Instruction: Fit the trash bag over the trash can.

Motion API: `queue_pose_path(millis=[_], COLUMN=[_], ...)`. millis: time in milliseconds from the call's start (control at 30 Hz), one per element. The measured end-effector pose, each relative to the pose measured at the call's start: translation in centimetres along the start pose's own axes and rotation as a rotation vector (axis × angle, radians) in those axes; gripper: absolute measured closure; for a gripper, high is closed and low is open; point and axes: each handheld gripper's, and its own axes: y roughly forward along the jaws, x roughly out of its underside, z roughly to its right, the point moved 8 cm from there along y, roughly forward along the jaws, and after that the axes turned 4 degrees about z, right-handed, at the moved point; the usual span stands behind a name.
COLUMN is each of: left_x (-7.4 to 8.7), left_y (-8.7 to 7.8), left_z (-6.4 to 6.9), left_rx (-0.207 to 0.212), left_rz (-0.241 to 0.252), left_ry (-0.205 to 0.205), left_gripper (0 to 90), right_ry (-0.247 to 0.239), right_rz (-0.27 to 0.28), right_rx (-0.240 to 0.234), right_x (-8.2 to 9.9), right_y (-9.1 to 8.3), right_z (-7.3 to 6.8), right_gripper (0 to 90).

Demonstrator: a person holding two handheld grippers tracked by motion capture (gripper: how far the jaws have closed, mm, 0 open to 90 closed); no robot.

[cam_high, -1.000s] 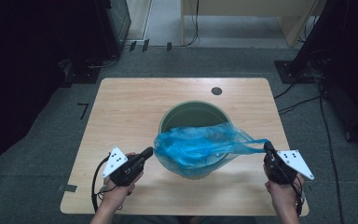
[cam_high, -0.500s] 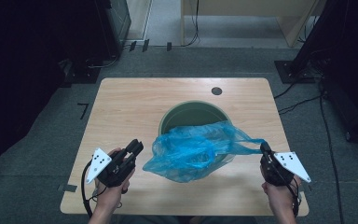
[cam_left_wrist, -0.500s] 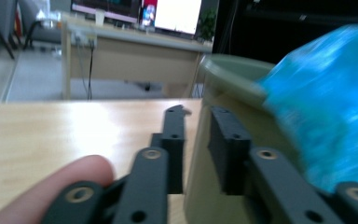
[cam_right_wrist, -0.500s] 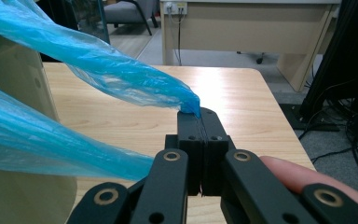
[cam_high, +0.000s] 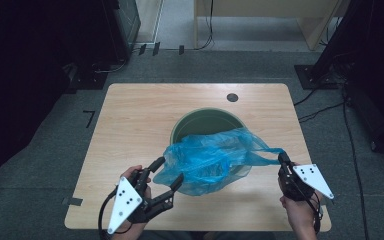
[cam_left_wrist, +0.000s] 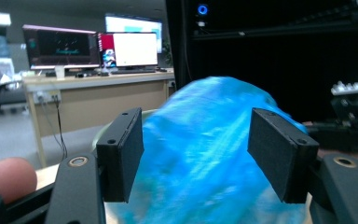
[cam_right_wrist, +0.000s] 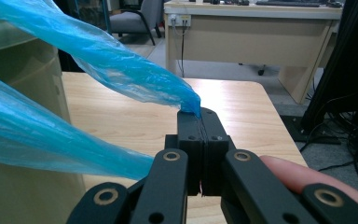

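Observation:
A blue plastic bag (cam_high: 207, 162) lies crumpled over the near rim of a green round bin (cam_high: 200, 120) in the middle of the wooden table (cam_high: 130, 120). My left gripper (cam_high: 166, 173) is at the bag's left edge, and its jaws have just been opening. In the left gripper view the left gripper (cam_left_wrist: 200, 156) has its pads spread wide, with the blurred bag (cam_left_wrist: 205, 140) bulging just ahead and nothing pressed between them. My right gripper (cam_high: 282, 159) is shut on a stretched handle of the bag at the right. The right gripper view shows the right gripper (cam_right_wrist: 201, 116) pinching the bag's handle (cam_right_wrist: 135, 74).
A dark round grommet (cam_high: 232, 97) sits near the table's far edge. Black equipment racks stand left and right of the table, with cables on the grey floor. A desk with lit monitors (cam_left_wrist: 88, 46) shows far off in the left gripper view.
The left jaws, shut at the bag's left edge before, now stand open. The left hand has drawn back toward the near table edge and risen. The right gripper has kept still.

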Motion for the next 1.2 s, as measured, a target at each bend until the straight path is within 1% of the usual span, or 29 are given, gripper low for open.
queue_pose_path(millis=[33, 100, 133, 167, 200, 233, 267, 333, 367, 433, 533, 600, 700, 767, 800, 900, 933, 1000, 1067, 1100, 1167, 1200], left_x=[0.3, 0.8, 1.1, 1.4, 1.7, 2.1, 2.3, 2.9, 3.2, 3.5, 3.6, 3.7, 4.0, 4.0, 3.8, 3.4, 3.3, 3.2, 3.1, 3.1, 3.1, 3.2], left_y=[0.2, 0.5, 0.7, 0.8, 1.0, 1.1, 1.1, 1.1, 1.1, 0.8, 0.3, 0.0, -0.3, -0.5, -0.6, -0.9, -0.9, -0.9, -0.9, -0.9, -0.7, -0.5], left_z=[0.4, 1.0, 1.2, 1.1, 1.0, 0.7, 0.4, -0.5, -1.0, -1.7, -2.4, -2.9, -3.4, -3.7, -3.8, -3.8, -3.8, -3.8, -4.0, -4.2, -4.5, -4.6], left_rx=[0.0, 0.005, 0.004, -0.002, -0.006, -0.01, -0.01, -0.015, -0.01, 0.005, 0.031, 0.036, 0.039, 0.047, 0.054, 0.099, 0.104, 0.095, 0.071, 0.06, 0.038, 0.026], left_rz=[-0.014, -0.034, -0.043, -0.055, -0.064, -0.075, -0.081, -0.1, -0.106, -0.116, -0.106, -0.103, -0.105, -0.101, -0.093, -0.077, -0.076, -0.069, -0.06, -0.058, -0.059, -0.067], left_ry=[0.033, 0.063, 0.069, 0.073, 0.071, 0.065, 0.053, 0.0, -0.026, -0.061, -0.093, -0.109, -0.099, -0.102, -0.112, -0.148, -0.141, -0.147, -0.155, -0.161, -0.187, -0.191], left_gripper=[35.4, 35.3, 36.0, 38.8, 45.3, 55.1, 66.9, 81.7, 89.5, 90.0, 90.0, 90.0, 90.0, 90.0, 90.0, 90.0, 90.0, 89.0, 81.2, 79.1, 78.2, 78.7], right_ry=[-0.002, 0.0, 0.0, -0.001, -0.002, -0.004, -0.005, -0.005, -0.006, -0.008, -0.011, -0.01, -0.018, -0.027, -0.032, -0.034, -0.036, -0.035, -0.033, -0.029, -0.025, -0.026], right_rz=[0.002, 0.002, 0.002, 0.002, 0.002, 0.004, 0.005, 0.005, 0.006, 0.004, 0.004, 0.002, 0.004, 0.009, 0.012, 0.018, 0.02, 0.023, 0.025, 0.026, 0.027, 0.028], right_rx=[0.0, -0.003, -0.005, -0.006, -0.007, -0.008, -0.009, -0.011, -0.012, -0.011, -0.012, -0.014, -0.02, -0.02, -0.022, -0.022, -0.022, -0.021, -0.017, -0.015, -0.014, -0.016], right_x=[0.0, 0.0, 0.0, 0.0, 0.0, 0.0, 0.0, 0.0, 0.0, 0.0, 0.1, 0.2, 0.2, 0.1, 0.0, -0.1, -0.2, -0.3, -0.3, -0.3, -0.4, -0.4], right_y=[0.0, 0.0, 0.0, 0.0, 0.0, 0.0, 0.0, -0.1, -0.1, -0.1, 0.0, 0.0, 0.0, -0.1, -0.1, -0.2, -0.2, -0.3, -0.3, -0.3, -0.4, -0.4], right_z=[0.0, 0.0, -0.1, -0.1, -0.1, -0.1, -0.1, -0.2, -0.1, -0.1, 0.0, -0.1, -0.3, -0.4, -0.5, -0.6, -0.5, -0.5, -0.5, -0.5, -0.4, -0.5], right_gripper=[90.0, 90.0, 90.0, 90.0, 90.0, 90.0, 90.0, 90.0, 90.0, 90.0, 90.0, 90.0, 90.0, 90.0, 90.0, 89.8, 89.9, 90.0, 90.0, 90.0, 90.0, 90.0])
